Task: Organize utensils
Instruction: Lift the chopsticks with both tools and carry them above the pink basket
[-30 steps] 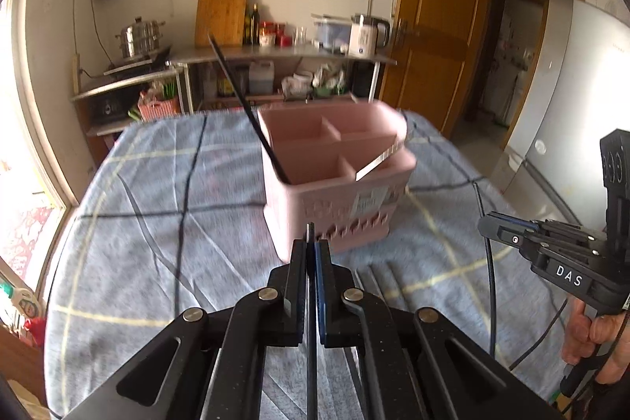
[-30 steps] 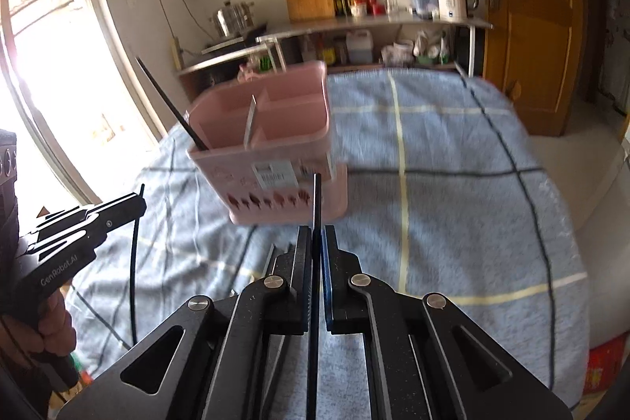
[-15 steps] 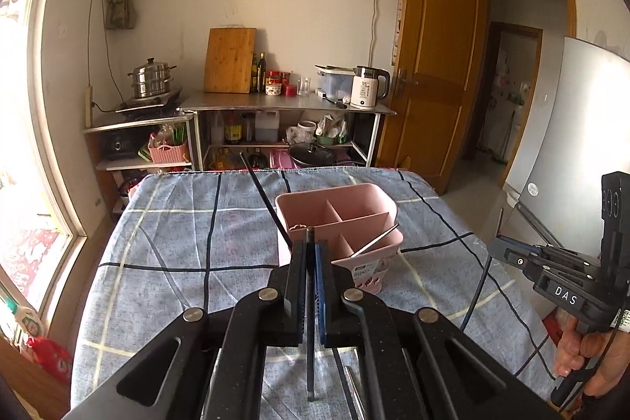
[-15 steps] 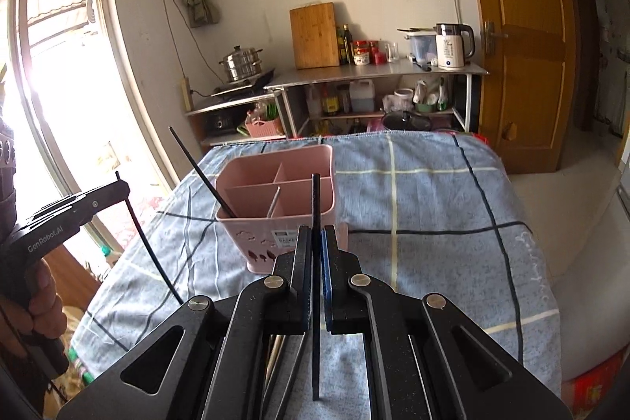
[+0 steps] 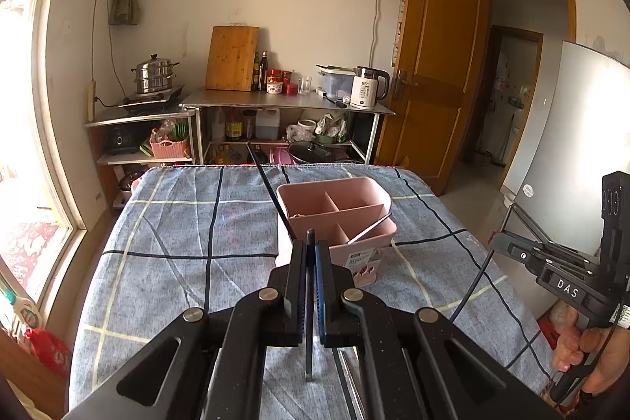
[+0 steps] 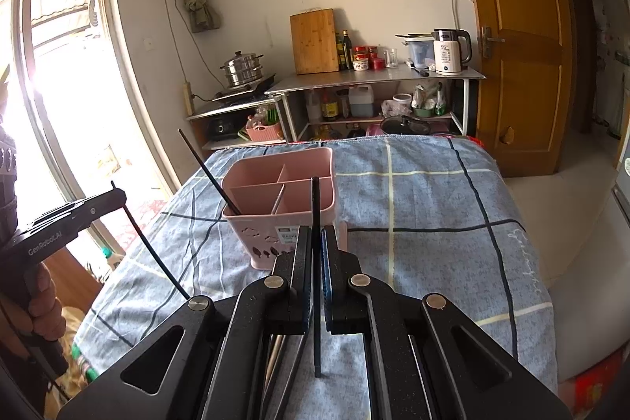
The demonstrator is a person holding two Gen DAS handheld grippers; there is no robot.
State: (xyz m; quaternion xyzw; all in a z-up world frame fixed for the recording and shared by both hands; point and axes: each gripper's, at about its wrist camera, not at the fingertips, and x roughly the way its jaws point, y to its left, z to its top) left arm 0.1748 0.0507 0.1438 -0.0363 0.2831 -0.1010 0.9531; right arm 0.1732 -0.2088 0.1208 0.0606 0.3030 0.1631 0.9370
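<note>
The pink utensil caddy (image 5: 341, 219) stands on the blue checked tablecloth (image 5: 177, 223), and I take it as the landmark. At its left edge, a black chopstick (image 5: 267, 189) leans out of the front left compartment, its top pointing up and to the left. To the right of it, a thin metal utensil (image 5: 368, 229) rests slanted in a front compartment.

In front of the caddy, the left gripper (image 5: 310, 250) is clenched on a dark chopstick (image 5: 309, 306). This stick lies straight between the two jaws: its tip stands just past the fingertips and its other end hangs below them (it is above the cloth, as far as I can tell).

Further to the right, the right gripper (image 6: 316, 235) is also closed, grasping a second dark chopstick (image 6: 315, 262) in the same manner, in front of the caddy's front wall.
</note>
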